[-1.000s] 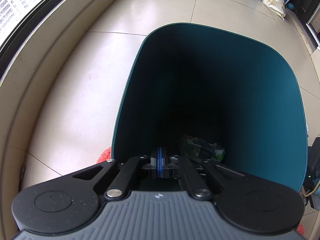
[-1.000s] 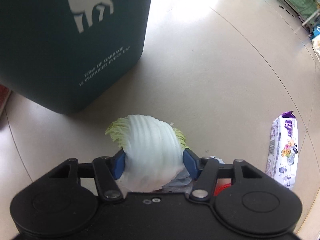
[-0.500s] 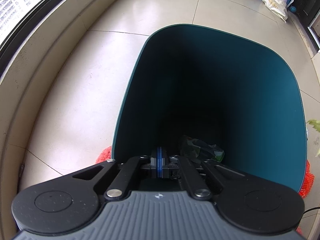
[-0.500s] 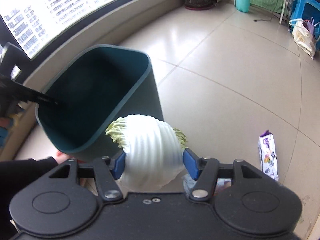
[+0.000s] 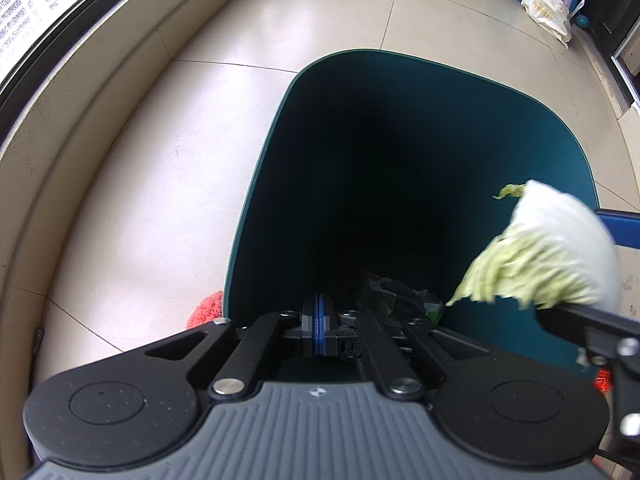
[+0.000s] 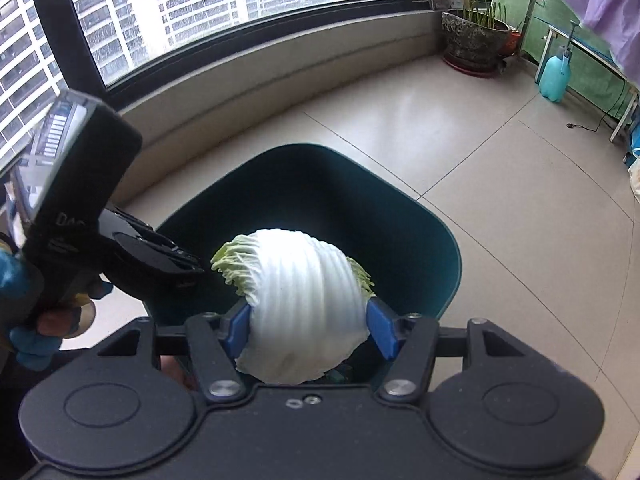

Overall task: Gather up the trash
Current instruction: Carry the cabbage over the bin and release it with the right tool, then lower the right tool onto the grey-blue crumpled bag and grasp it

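A dark teal trash bin (image 5: 560,148) stands tilted on the tiled floor; it also shows in the right wrist view (image 6: 432,240). My left gripper (image 5: 318,316) is shut on the bin's near rim. My right gripper (image 6: 308,324) is shut on a piece of napa cabbage (image 6: 304,300), white with green frilly edges, and holds it over the bin's mouth. The cabbage shows at the right in the left wrist view (image 5: 552,256). A crumpled green wrapper (image 5: 400,296) lies inside the bin.
A curved window ledge (image 6: 280,64) runs behind the bin. A potted plant (image 6: 474,36) and a teal spray bottle (image 6: 556,76) stand at the far right. A white bag (image 5: 548,8) lies on the floor. A red fuzzy thing (image 5: 206,310) lies beside the bin.
My right gripper has lifted the cabbage from floor level up over the bin's opening, and it now enters the left wrist view. The left gripper keeps its hold on the rim.
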